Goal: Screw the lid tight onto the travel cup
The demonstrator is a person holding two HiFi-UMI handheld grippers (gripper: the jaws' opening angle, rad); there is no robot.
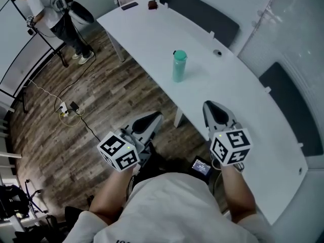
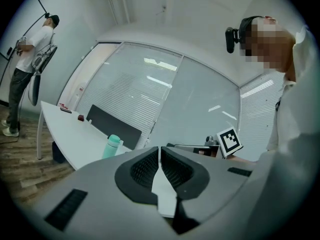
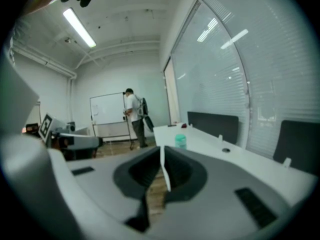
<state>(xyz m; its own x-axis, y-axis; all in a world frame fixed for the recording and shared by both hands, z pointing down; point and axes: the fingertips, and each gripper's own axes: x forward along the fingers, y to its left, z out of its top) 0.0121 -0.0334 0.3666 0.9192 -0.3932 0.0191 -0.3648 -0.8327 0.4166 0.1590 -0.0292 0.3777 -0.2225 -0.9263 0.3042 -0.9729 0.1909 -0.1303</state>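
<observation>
Head view: I note teal travel cup (image 1: 179, 66) upright, lid on, on white table (image 1: 243, 100), near long edge facing me, about mid-length. Left gripper (image 1: 156, 117) over wood floor (image 1: 101, 100), right gripper (image 1: 209, 106) at table edge; both well apart from cup.

Left gripper view: jaws together, nothing between.

Right gripper view: jaws together, empty; cup ahead on table.

Long curved white table (image 1: 253, 110) on wood-plank floor (image 1: 50, 151). Dark divider panels (image 1: 202, 14) along its far edge. Glass wall with blinds (image 2: 150, 94) behind. Whiteboard (image 3: 106, 110), ceiling tube light (image 3: 80, 28). Power strip (image 1: 65, 110) and cable on floor; person (image 1: 48, 9) standing far off.
</observation>
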